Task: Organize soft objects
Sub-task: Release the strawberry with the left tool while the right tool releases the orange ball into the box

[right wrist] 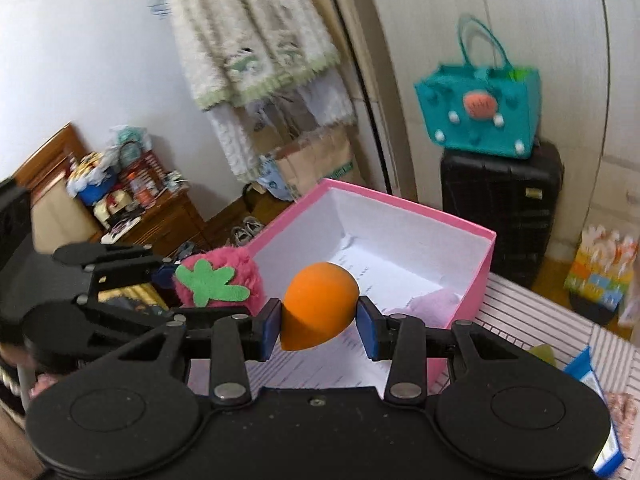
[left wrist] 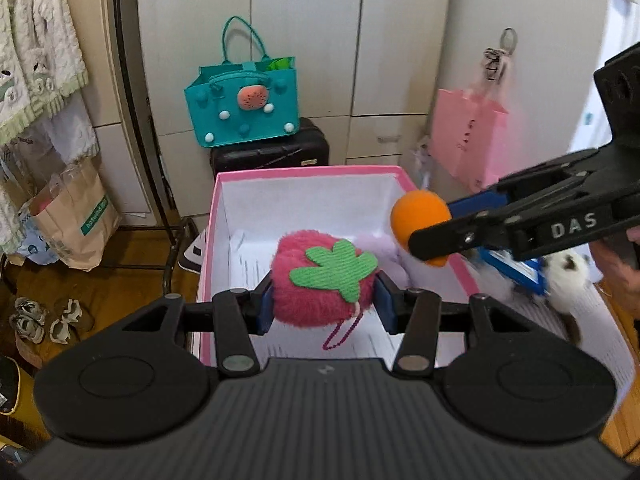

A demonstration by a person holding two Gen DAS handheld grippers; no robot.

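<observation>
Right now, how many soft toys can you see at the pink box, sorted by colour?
Pink: 1, strawberry plush in left gripper
Orange: 1, teardrop sponge in right gripper
Lilac: 1, soft thing inside pink box
Total: 3

"DAS" stands on the right tongs [left wrist: 430, 236].

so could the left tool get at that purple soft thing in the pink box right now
Probably not yet. The left tool is shut on the strawberry plush, so its pads are full. The purple soft thing lies uncovered in the open pink box.
</observation>
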